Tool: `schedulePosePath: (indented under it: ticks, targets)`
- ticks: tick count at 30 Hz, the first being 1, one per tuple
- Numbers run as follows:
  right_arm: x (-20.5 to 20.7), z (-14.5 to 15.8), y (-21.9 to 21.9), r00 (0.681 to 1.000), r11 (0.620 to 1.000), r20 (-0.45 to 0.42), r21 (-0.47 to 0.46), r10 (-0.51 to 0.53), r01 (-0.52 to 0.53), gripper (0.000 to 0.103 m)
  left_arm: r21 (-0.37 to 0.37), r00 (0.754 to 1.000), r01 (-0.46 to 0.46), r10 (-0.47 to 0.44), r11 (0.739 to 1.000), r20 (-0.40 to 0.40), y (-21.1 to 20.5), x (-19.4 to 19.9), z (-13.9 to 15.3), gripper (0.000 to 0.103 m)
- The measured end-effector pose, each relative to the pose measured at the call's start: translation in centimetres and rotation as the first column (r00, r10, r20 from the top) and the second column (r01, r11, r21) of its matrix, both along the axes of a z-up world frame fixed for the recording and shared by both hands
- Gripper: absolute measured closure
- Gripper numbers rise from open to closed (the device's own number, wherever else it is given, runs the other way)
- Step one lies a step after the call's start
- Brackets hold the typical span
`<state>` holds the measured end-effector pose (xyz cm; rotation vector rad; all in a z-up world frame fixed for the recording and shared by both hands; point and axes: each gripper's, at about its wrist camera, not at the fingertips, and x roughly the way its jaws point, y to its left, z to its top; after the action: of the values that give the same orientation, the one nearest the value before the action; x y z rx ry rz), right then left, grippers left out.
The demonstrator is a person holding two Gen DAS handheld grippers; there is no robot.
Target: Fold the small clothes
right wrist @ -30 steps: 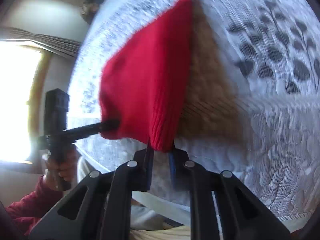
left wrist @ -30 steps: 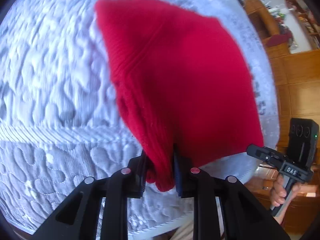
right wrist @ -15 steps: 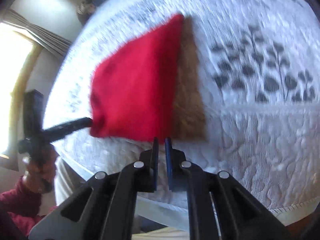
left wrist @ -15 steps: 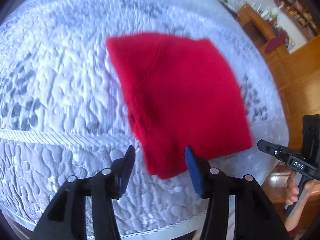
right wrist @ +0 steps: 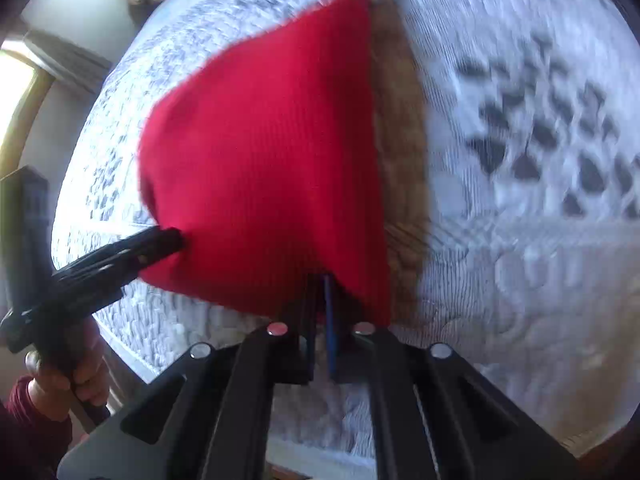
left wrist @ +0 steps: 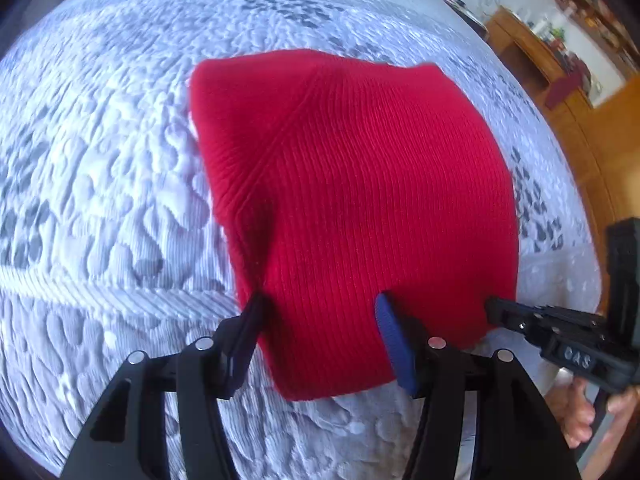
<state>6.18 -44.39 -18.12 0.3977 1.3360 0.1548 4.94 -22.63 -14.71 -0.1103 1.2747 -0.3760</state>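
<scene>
A red ribbed knit garment [left wrist: 360, 200] lies flat on the white quilted bedspread [left wrist: 100, 200]. My left gripper [left wrist: 320, 308] hovers over its near corner. Its jaws are opening, and the cloth lies loose between and under them, with no pad pressing on it. In the right wrist view the same garment [right wrist: 260, 160] fills the middle. My right gripper [right wrist: 320, 288] is shut, its tips at the garment's near edge with no cloth visibly clamped. The left wrist view shows the right gripper [left wrist: 494, 308] touching the garment's near right corner. The left gripper [right wrist: 164, 240] meets the opposite corner.
The bedspread's near edge [right wrist: 580, 436] runs just below the grippers. Wooden furniture [left wrist: 532, 60] and a wood floor stand beyond the bed on the right. A bright window [right wrist: 16, 92] is at the left. A hand [right wrist: 60, 388] with a red sleeve holds the left gripper's handle.
Both grippers let go of the red garment, which dropped from hanging to lying flat on the bed. The left jaws spread wide; the right jaws closed empty and came down to the cloth's edge.
</scene>
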Motion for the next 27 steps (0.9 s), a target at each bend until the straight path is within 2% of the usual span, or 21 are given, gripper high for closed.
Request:
schedulePosePath:
  ticks: [2, 4, 6, 7, 8, 10, 12, 13, 14, 16, 21, 27]
  targets:
    - [-0.1, 0.1, -0.2, 1.000, 1.000, 0.001, 0.017, -0.014, 0.014, 0.102, 0.030, 0.999, 0.022, -0.023, 0.999, 0.025, -0.3, -0.4, -0.1, 0.044]
    - [-0.5, 0.7, -0.1, 1.000, 1.000, 0.014, -0.010, -0.009, 0.009, 0.102, 0.046, 0.999, 0.027, -0.028, 0.999, 0.038, -0.7, -0.5, 0.1, 0.044]
    - [-1.1, 1.9, 0.5, 0.999, 0.999, 0.036, -0.046, -0.001, 0.002, 0.095, 0.064, 0.999, 0.010, -0.012, 0.998, 0.033, -0.7, -0.7, 0.5, 0.038]
    - [-1.7, 2.4, 0.5, 0.999, 0.999, 0.042, -0.050, -0.001, 0.003, 0.083, 0.086, 1.000, -0.018, 0.016, 0.996, 0.025, -0.3, -0.8, 0.8, 0.028]
    - [-2.3, 3.1, 0.7, 0.998, 0.999, 0.056, -0.048, -0.007, 0.010, 0.074, 0.089, 0.999, -0.041, 0.039, 0.995, 0.024, 0.4, -1.3, 1.2, 0.025]
    - [-3.4, 4.4, 0.9, 0.996, 0.997, 0.087, -0.074, -0.017, 0.024, 0.041, 0.078, 0.997, -0.078, 0.078, 0.994, 0.011, 1.4, -1.7, 1.6, 0.025]
    - [-4.6, 5.7, 2.0, 0.993, 0.980, 0.115, -0.196, -0.008, 0.030, 0.032, 0.099, 0.994, -0.110, 0.111, 0.989, -0.003, 2.4, -2.4, 2.1, 0.025]
    - [-5.0, 6.0, 2.3, 0.993, 0.974, 0.119, -0.226, -0.004, 0.031, 0.029, 0.108, 0.992, -0.122, 0.123, 0.987, -0.001, 2.7, -2.7, 2.4, 0.025]
    - [-5.5, 6.4, 2.5, 0.993, 0.969, 0.120, -0.244, -0.003, 0.033, 0.027, 0.121, 0.991, -0.134, 0.134, 0.984, 0.005, 3.0, -3.1, 2.9, 0.025]
    - [-6.3, 6.9, 2.7, 0.993, 0.973, 0.116, -0.228, -0.008, 0.035, 0.015, 0.132, 0.990, -0.140, 0.139, 0.981, 0.013, 3.4, -3.9, 3.7, 0.024]
    - [-7.9, 8.6, 3.9, 0.991, 0.972, 0.131, -0.232, -0.008, 0.038, 0.012, 0.168, 0.990, -0.137, 0.128, 0.976, 0.062, 3.7, -5.4, 6.0, 0.020]
    - [-9.3, 9.9, 4.8, 0.991, 0.970, 0.133, -0.239, 0.001, 0.031, 0.011, 0.178, 0.989, -0.122, 0.105, 0.976, 0.103, 4.2, -7.5, 8.4, 0.020]
